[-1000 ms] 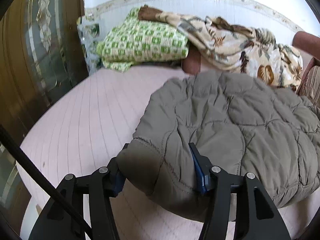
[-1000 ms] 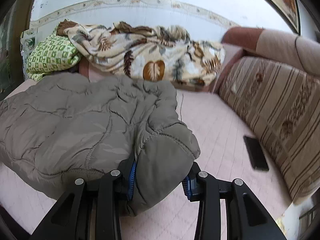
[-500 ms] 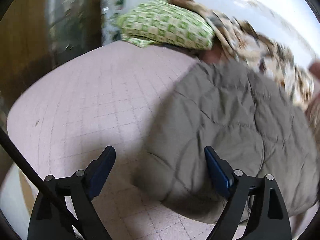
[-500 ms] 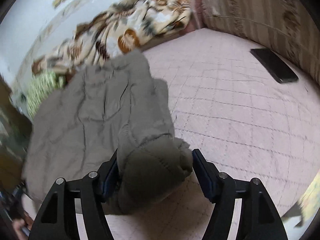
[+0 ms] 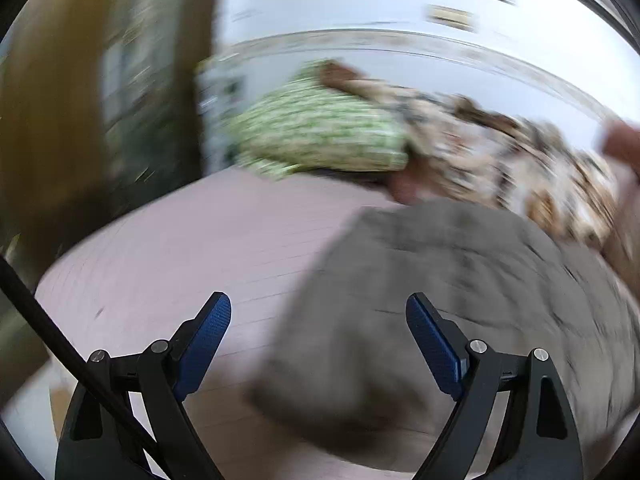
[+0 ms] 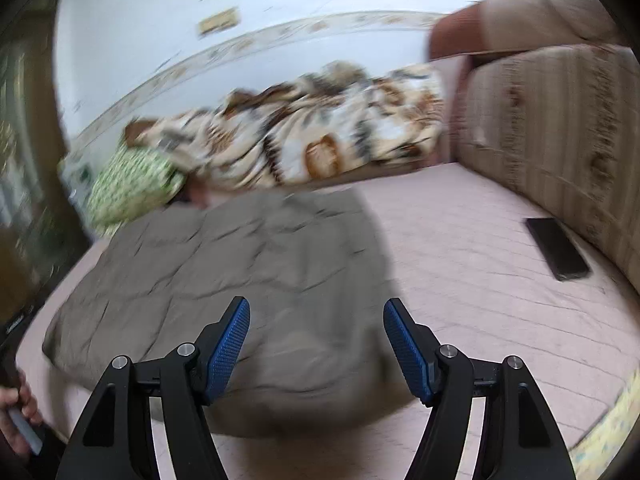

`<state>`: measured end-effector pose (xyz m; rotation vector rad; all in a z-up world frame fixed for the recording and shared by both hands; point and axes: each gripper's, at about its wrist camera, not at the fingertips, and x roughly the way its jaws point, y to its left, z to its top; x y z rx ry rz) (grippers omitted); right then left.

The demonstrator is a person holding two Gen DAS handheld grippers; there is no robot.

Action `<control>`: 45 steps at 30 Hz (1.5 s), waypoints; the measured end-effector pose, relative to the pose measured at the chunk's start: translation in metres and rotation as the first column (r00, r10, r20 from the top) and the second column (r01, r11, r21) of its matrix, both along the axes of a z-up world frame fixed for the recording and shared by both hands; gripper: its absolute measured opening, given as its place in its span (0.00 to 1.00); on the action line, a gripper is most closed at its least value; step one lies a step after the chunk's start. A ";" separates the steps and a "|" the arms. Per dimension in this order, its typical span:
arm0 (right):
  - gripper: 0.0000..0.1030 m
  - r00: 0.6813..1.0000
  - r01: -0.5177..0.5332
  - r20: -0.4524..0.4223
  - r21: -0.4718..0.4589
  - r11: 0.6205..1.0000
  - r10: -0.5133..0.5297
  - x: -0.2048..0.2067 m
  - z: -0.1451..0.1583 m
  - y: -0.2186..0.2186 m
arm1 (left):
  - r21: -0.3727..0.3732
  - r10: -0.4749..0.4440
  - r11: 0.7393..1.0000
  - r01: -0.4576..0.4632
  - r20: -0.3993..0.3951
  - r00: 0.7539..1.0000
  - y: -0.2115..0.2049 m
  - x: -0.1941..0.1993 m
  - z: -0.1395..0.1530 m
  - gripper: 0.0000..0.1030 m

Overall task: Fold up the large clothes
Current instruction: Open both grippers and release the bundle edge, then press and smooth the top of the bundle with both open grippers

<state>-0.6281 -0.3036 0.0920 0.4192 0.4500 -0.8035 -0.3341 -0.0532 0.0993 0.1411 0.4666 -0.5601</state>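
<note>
Jacket (image 6: 248,280) lies folded on the bed (image 6: 480,280) — left hand-held gripper (image 5: 318,312) and right hand-held gripper (image 6: 316,316) both spread wide, holding nothing.

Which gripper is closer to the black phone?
Right. The right gripper hovers over the jacket, the phone off to its right. The left gripper is farther left.

One quilted grey jacket (image 6: 224,280) lies on one pink bed (image 6: 480,280). One green checked pillow (image 6: 132,184) and one leaf-patterned blanket (image 6: 320,148) sit at the head of the bed. One black phone (image 6: 558,248) lies near one striped sofa cushion (image 6: 560,128). Two plaques (image 6: 218,20) hang on the wall.
</note>
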 end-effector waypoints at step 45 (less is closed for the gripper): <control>0.80 0.965 -0.162 -0.199 0.052 0.985 0.169 0.102 -0.039 0.035 | 0.213 -0.214 0.949 0.234 -0.112 0.970 -0.090 -0.045 -0.041 0.91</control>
